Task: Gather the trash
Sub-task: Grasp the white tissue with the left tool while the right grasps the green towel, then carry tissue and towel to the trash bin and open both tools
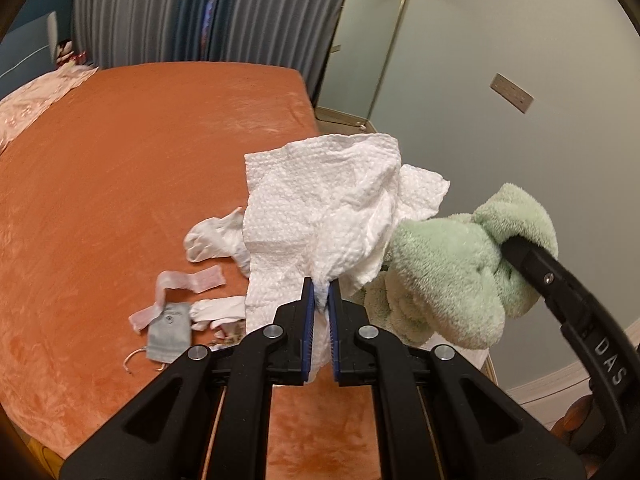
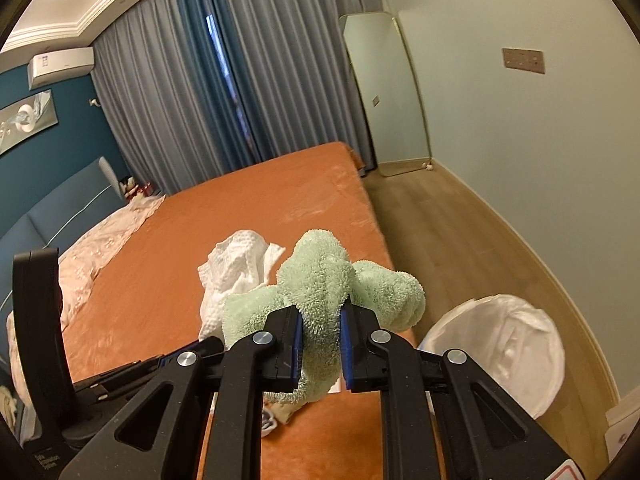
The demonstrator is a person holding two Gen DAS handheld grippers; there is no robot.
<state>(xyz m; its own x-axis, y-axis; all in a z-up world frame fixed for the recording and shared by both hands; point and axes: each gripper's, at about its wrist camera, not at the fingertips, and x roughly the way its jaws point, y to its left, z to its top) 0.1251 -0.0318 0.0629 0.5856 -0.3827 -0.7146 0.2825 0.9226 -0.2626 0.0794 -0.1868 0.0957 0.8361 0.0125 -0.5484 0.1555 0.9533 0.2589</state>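
Through the left wrist camera, our left gripper [image 1: 320,292] has its jaws clamped narrow on a crumpled white paper towel [image 1: 320,216], which hangs lifted clear of the orange bedspread [image 1: 120,160]. Just to its right, touching the towel's edge, a fluffy mint-green cloth [image 1: 452,268] is pinched by our right gripper [image 1: 516,252], whose black finger enters from the right edge. On the bedspread lie more bits for collecting: a white sock-like piece [image 1: 212,240], a pale pink strip [image 1: 176,292], a small grey pouch [image 1: 170,330] and another white scrap [image 1: 218,310].

Through the right wrist camera, our right gripper [image 2: 320,320] holds the green cloth [image 2: 320,280] between its blue pads, jaws closed on a bunched fold. The paper towel [image 2: 236,268] shows behind and to the left, above the bedspread [image 2: 240,208]. On the wooden floor [image 2: 460,232], beside the bed's near corner, stands a bin lined with a white bag [image 2: 500,344]. We can see only the liner's folds inside, and whether anything lies deeper we cannot tell.

We judge the step in hand to be the carry, with both pieces lifted and neither yet dropped. The next move calls for bringing each gripper over the bin's mouth before parting the jaws, as the loose towel could catch on the rim or fall outside.
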